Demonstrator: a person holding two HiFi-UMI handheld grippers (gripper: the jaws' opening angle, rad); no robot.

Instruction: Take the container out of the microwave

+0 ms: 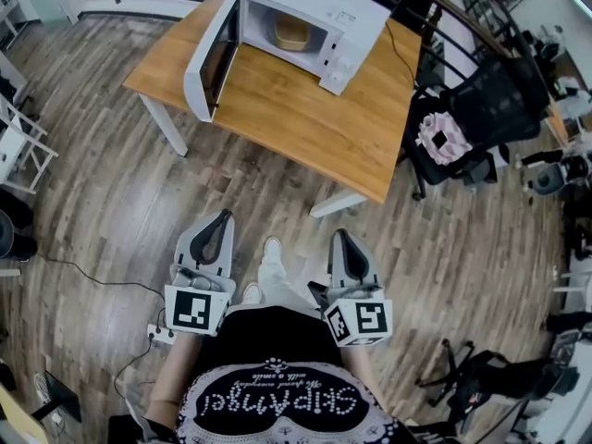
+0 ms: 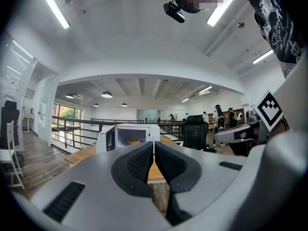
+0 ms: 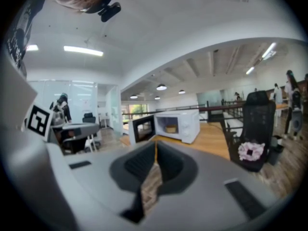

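A white microwave (image 1: 305, 21) stands on a wooden table (image 1: 314, 123) with its door (image 1: 211, 58) swung open to the left. Inside it sits a tan container (image 1: 292, 33). Both grippers are held well short of the table, over the wooden floor. My left gripper (image 1: 222, 218) and right gripper (image 1: 340, 237) point towards the table, both shut and empty. The left gripper view shows the microwave (image 2: 130, 136) and container (image 2: 133, 141) far ahead, beyond the shut left gripper (image 2: 153, 150). The right gripper view shows the microwave (image 3: 178, 124) and container (image 3: 170, 128) beyond the shut right gripper (image 3: 156, 150).
A black office chair (image 1: 490, 100) with a pink cushion (image 1: 442, 139) stands right of the table. A white folding chair (image 1: 18, 146) is at the far left. A power strip (image 1: 162, 334) and cable lie on the floor by my left side. A railing runs behind the table.
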